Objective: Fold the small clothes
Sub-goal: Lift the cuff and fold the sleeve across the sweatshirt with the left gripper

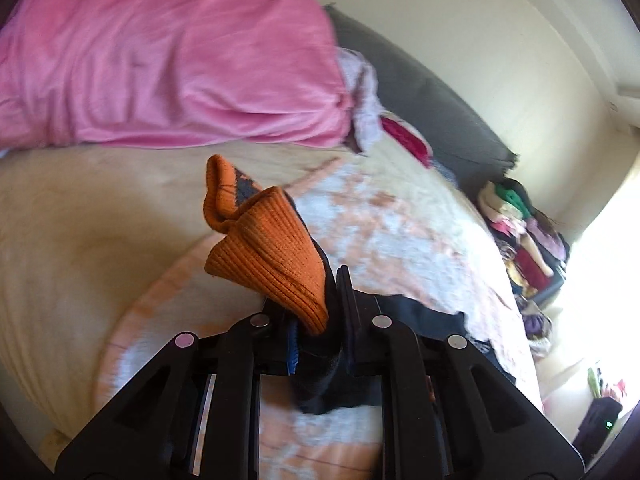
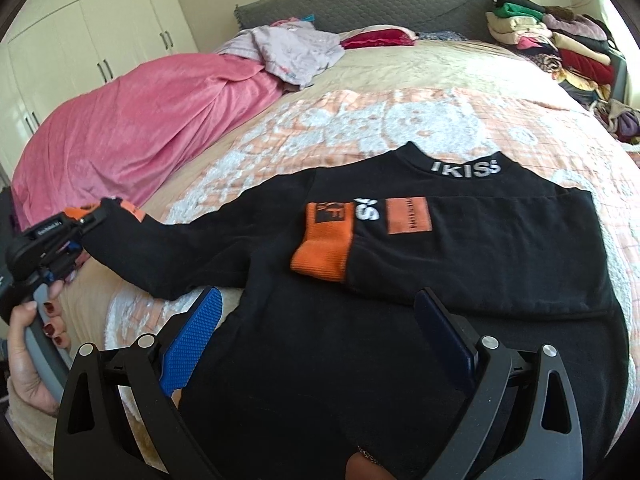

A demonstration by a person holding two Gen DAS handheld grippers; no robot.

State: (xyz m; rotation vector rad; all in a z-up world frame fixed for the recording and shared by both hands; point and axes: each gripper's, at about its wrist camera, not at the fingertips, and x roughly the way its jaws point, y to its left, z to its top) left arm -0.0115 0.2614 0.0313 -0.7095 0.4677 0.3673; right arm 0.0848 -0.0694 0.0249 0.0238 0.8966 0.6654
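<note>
Folding the second sleeve: at 9 o'clock the left gripper (image 2: 86, 216) is clamped on the orange cuff (image 1: 276, 264), sleeve (image 2: 168, 248) stretched off the black top (image 2: 360, 340) lying mid-bed (image 2: 400, 72). Next, I judge, carry it toward 3 o'clock across the chest. Pink blanket (image 2: 132, 128) crowds 10 o'clock; elsewhere lies open. Right gripper (image 2: 320, 340) hangs spread, empty.

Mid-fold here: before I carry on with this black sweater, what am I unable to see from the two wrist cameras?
- Black sweater hem: right wrist view, cut off by the bottom edge and the right gripper.
- Sweater body: left wrist view, mostly hidden behind the left gripper, shut on the orange cuff.
- Orange patch lettering: right wrist view, too blurred to read.
- Stacked clothes: both views, too small to identify.
</note>
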